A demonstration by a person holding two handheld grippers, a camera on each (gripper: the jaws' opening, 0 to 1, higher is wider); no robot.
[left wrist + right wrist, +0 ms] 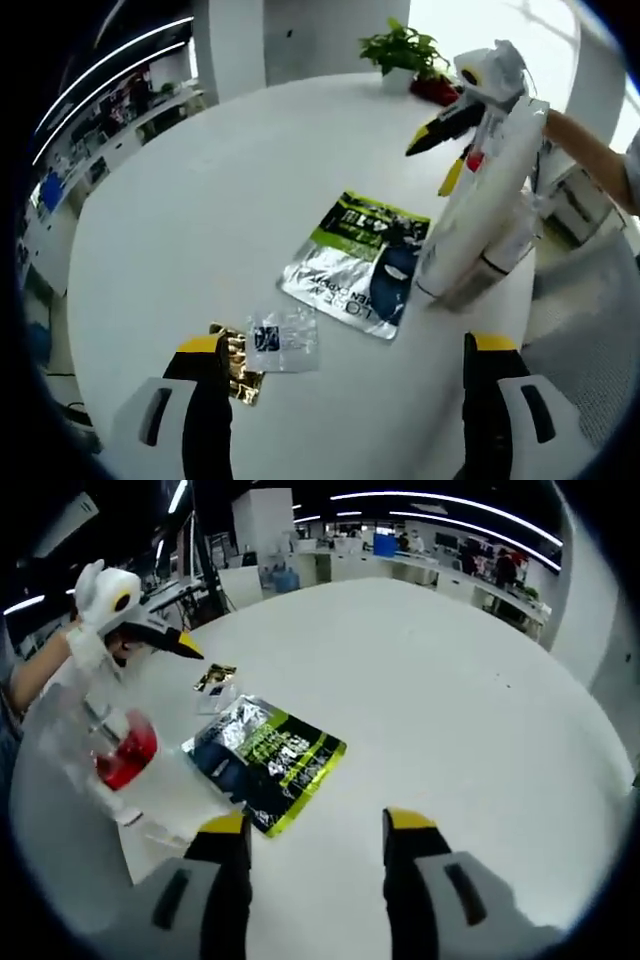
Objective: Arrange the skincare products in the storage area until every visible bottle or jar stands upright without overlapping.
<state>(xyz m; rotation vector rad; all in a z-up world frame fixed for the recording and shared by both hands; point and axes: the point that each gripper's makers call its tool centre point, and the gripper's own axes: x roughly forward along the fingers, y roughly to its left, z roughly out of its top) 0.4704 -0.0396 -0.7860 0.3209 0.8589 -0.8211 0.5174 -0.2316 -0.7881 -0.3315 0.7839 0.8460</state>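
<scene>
A silver, green and black foil pouch (358, 265) (268, 752) lies flat on the round white table (200, 200) (430, 680). Beside it lie a small clear sachet (284, 338) (218, 698) and a gold packet (238, 368) (214, 676). A translucent plastic bag (480, 215) (110, 755) with something red inside stands tilted at the table edge; I cannot tell what holds it up. My left gripper (345, 375) (172, 640) is open above the sachet and the gold packet. My right gripper (318, 845) (432, 162) is open near the pouch's green end.
A potted green plant (405, 52) and a red object (436, 90) stand at the table's far edge. A person's arm (590, 150) (40, 680) reaches in beside the bag. Desks and shelves (440, 565) line the room behind the table.
</scene>
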